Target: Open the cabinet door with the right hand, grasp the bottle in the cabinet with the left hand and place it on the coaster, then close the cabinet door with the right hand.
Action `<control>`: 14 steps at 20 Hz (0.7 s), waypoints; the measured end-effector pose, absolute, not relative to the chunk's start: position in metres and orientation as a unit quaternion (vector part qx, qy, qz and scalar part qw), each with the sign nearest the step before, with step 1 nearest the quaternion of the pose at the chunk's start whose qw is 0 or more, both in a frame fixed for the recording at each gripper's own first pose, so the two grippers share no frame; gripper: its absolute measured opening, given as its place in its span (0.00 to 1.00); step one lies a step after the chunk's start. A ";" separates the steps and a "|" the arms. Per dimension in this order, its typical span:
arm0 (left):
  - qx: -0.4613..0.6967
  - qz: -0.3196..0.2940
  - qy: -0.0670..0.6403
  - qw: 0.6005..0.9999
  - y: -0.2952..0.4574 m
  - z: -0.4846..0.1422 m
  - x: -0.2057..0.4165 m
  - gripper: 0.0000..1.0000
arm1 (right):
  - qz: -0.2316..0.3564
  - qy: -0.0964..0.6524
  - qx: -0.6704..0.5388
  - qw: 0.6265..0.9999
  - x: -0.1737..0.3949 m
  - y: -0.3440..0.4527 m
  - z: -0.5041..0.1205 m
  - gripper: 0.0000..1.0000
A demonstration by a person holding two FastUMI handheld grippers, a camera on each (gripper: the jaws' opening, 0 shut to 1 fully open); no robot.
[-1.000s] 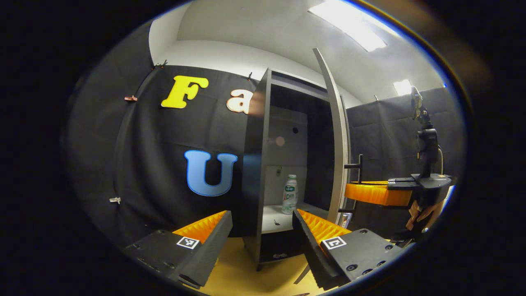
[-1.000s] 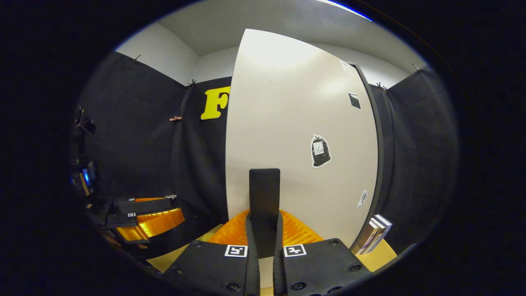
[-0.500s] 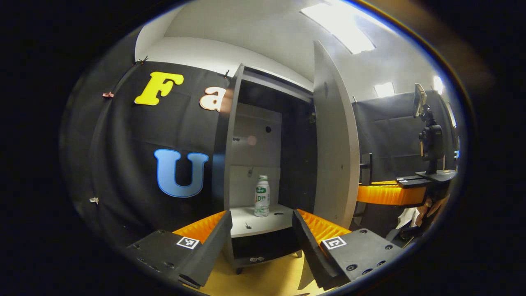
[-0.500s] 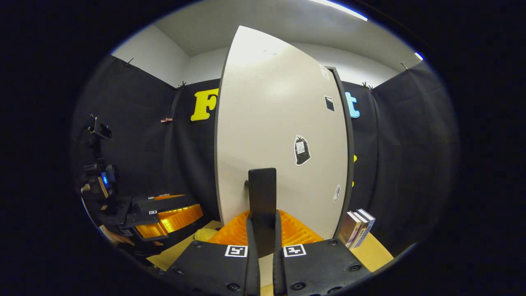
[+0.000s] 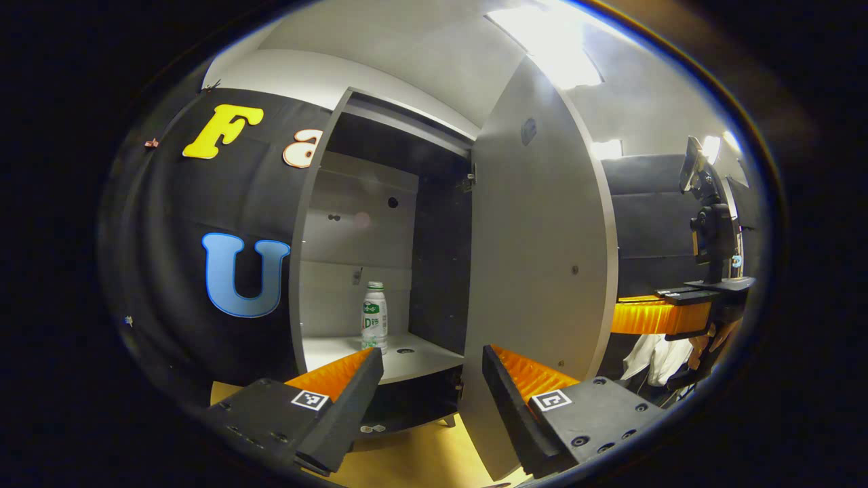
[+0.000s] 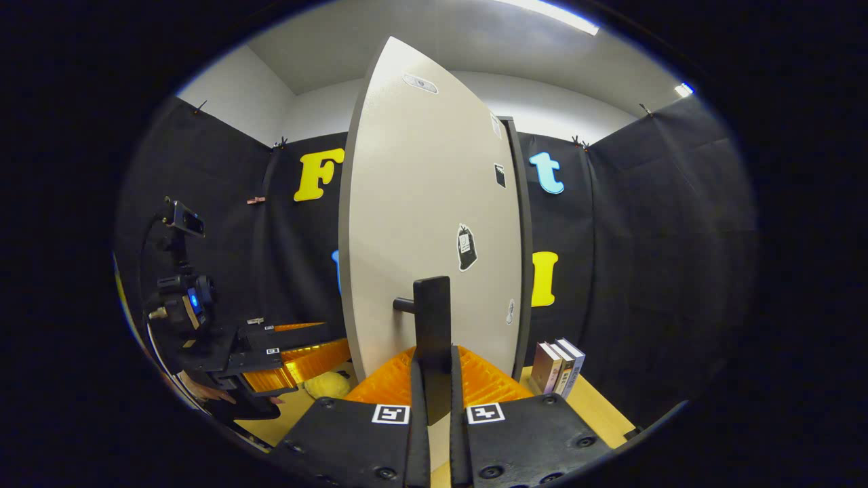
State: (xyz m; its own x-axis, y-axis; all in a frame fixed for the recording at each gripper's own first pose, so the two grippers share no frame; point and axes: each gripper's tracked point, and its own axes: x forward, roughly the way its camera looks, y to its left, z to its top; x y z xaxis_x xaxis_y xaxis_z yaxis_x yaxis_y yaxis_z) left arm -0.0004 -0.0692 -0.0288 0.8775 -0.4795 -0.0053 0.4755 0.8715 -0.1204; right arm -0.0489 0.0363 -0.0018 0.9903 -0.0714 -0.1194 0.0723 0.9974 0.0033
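Observation:
In the left gripper view a white bottle [image 5: 374, 317] with a green cap stands upright on the pale shelf [image 5: 380, 356] inside the dark cabinet [image 5: 420, 224]. My left gripper [image 5: 432, 369] is open, in front of the shelf and short of the bottle. The grey cabinet door [image 5: 539, 264] is swung wide to the right. In the right gripper view my right gripper [image 6: 434, 390] is shut on the black door handle [image 6: 432, 318] on the door's pale outer face [image 6: 427, 230]. That gripper [image 5: 654, 315] also shows beyond the door's edge in the left gripper view.
Several books [image 6: 557, 366] stand on the yellow table [image 6: 590, 407] right of the door. A yellow soft object [image 6: 325, 384] lies on the table to the left, near the left gripper [image 6: 271, 352]. A camera stand [image 5: 708, 217] rises at the far right.
The door has swung further open with my right gripper holding its handle. The left gripper has shifted so more of the cabinet's inside and the bottle show.

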 end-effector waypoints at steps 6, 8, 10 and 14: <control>-0.067 -0.263 0.026 0.962 -0.101 -0.028 0.016 0.93 | -0.091 0.062 -0.016 0.994 -0.064 -0.005 0.001 0.15; -0.072 -0.269 0.028 0.960 -0.117 -0.029 0.020 0.93 | -0.110 0.065 -0.040 0.991 -0.066 -0.018 0.000 0.14; -0.073 -0.272 0.028 0.959 -0.123 -0.030 0.021 0.93 | -0.124 0.065 -0.056 0.989 -0.069 -0.031 0.001 0.14; -0.070 -0.268 0.028 0.960 -0.140 -0.030 0.033 0.93 | -0.116 0.069 -0.026 0.991 -0.077 -0.046 0.000 0.09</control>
State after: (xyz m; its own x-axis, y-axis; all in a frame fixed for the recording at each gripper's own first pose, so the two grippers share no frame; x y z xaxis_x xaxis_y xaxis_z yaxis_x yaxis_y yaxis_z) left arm 0.0330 -0.1398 -0.0296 0.8545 -0.5191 -0.0169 0.5113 0.8465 -0.1487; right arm -0.0772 -0.0462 -0.0004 0.9637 -0.2329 -0.1307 0.2257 0.9718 -0.0679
